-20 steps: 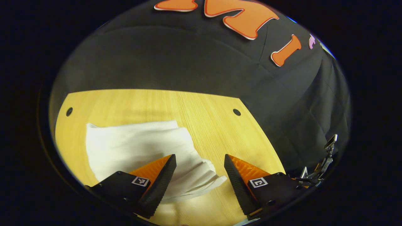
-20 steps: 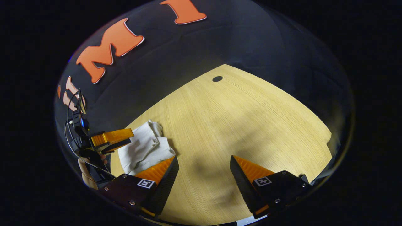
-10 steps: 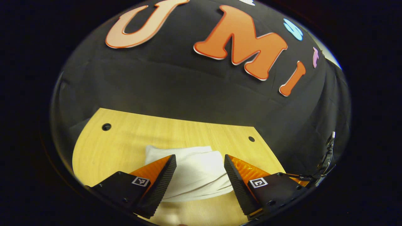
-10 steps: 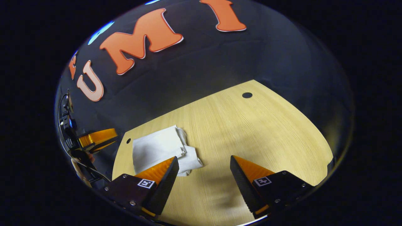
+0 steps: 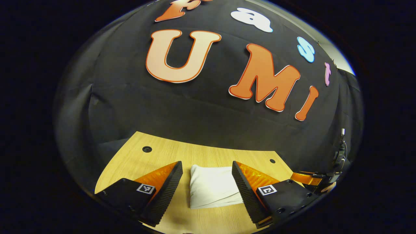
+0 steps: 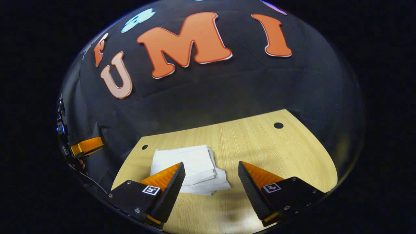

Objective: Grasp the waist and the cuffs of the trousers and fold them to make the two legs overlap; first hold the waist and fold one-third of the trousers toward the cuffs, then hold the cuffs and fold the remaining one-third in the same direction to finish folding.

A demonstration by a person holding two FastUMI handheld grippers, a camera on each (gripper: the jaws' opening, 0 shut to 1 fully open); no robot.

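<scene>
1. I see a light wooden table with small dark round holes near its far corners.
2. Black cloth wall hangs creased behind it.
3. Bright overhead light falls on the tabletop.

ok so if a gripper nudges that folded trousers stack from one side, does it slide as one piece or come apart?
Probably comes apart. The trousers are soft white cloth in loose layers, with the lower edges splayed out, so the top fold would likely shift first. They look light and limp. The wooden table looks smooth, so some sliding is likely too.
</scene>
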